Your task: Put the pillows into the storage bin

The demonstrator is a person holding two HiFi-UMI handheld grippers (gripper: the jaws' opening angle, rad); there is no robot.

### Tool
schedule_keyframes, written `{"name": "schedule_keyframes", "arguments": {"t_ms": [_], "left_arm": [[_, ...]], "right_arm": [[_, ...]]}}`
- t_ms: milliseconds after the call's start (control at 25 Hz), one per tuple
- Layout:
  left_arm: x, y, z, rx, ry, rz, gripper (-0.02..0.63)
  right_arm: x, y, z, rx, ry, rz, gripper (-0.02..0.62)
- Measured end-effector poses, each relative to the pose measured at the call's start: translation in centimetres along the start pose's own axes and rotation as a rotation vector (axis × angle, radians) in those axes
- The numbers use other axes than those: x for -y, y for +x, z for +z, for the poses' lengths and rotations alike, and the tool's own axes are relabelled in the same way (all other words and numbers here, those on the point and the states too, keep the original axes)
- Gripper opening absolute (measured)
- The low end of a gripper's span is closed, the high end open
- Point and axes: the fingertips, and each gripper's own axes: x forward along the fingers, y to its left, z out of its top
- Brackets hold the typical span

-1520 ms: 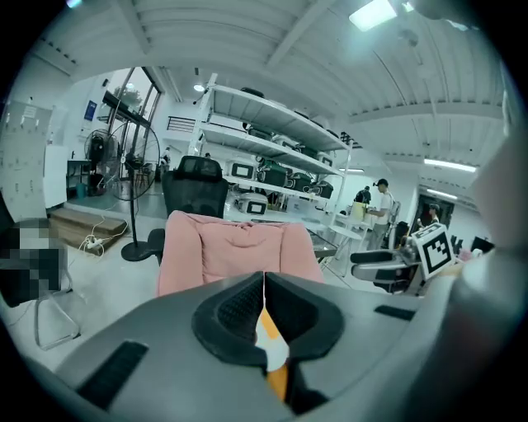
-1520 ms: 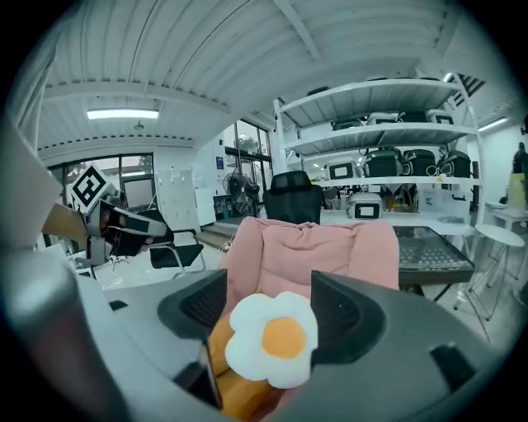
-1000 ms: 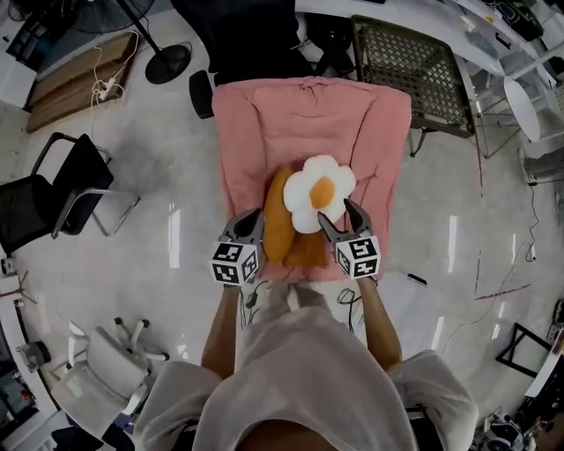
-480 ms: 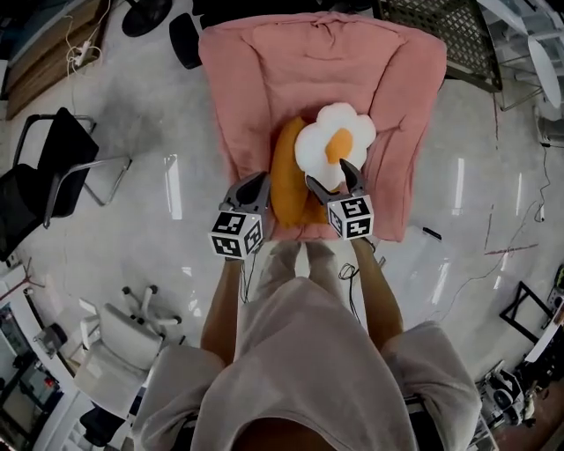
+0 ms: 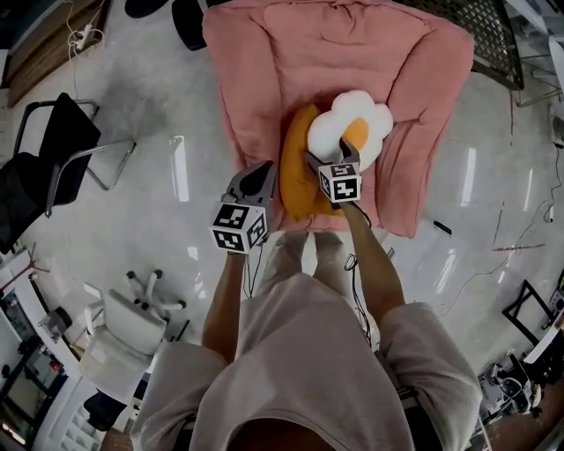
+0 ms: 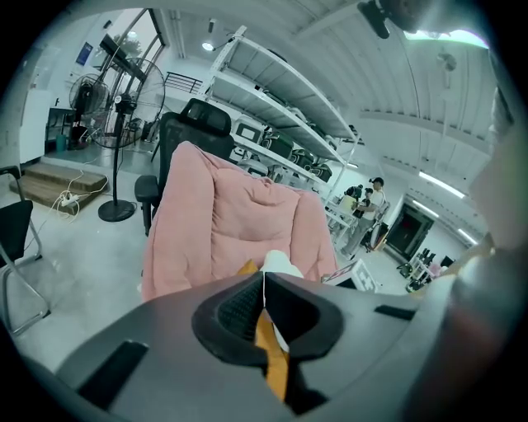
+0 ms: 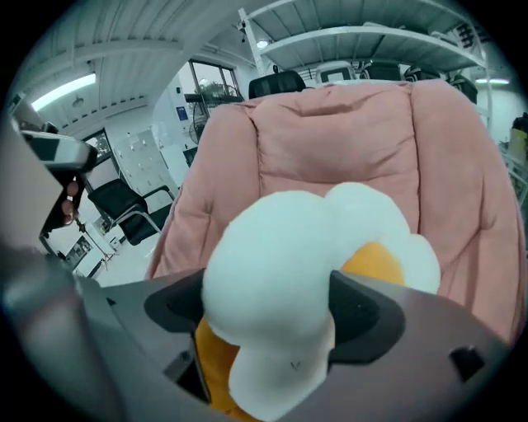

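Note:
A white fried-egg pillow with an orange yolk leans on an orange pillow. Both rest on the seat of a pink armchair. My right gripper is at the egg pillow's near edge. Its jaws are opening, and a white lobe of the egg pillow fills the space between them without looking squeezed. The orange pillow shows below that lobe. My left gripper hangs shut just left of the orange pillow. In the left gripper view its jaws meet, with the orange pillow beyond.
A dark lattice basket stands behind the armchair at the top right. A black folding chair is on the left, and a white office chair is near my left side. A cable lies on the glossy floor.
I have come closer to the armchair. My right gripper moved forward onto the egg pillow and its jaws spread wider around the near lobe. The left gripper stayed shut beside the orange pillow.

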Motion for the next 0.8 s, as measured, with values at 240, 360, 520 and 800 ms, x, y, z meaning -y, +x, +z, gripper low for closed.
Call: {"name": "schedule_keyframes", "arguments": {"t_ms": [240, 360, 520, 800], "left_arm": [[-0.3, 0.0, -0.5, -0.014, 0.004, -0.001, 0.012], [-0.1, 0.0, -0.5, -0.015, 0.012, -0.009, 0.012], [0.2, 0.2, -0.1, -0.016, 0.022, -0.026, 0.012], [3.4, 1.4, 1.1, -0.011, 0.059, -0.094, 0.012]], "right_arm": [[0.3, 2.5, -1.1, -0.072, -0.016, -0.016, 0.392], [0.5, 2.0, -1.0, -0.064, 0.003, -0.010, 0.334], [1.0, 0.0, -0.6, -0.031, 0.013, -0.007, 0.279], [1.5, -6.3, 1.5, 0.113, 0.064, -0.009, 0.245]]}}
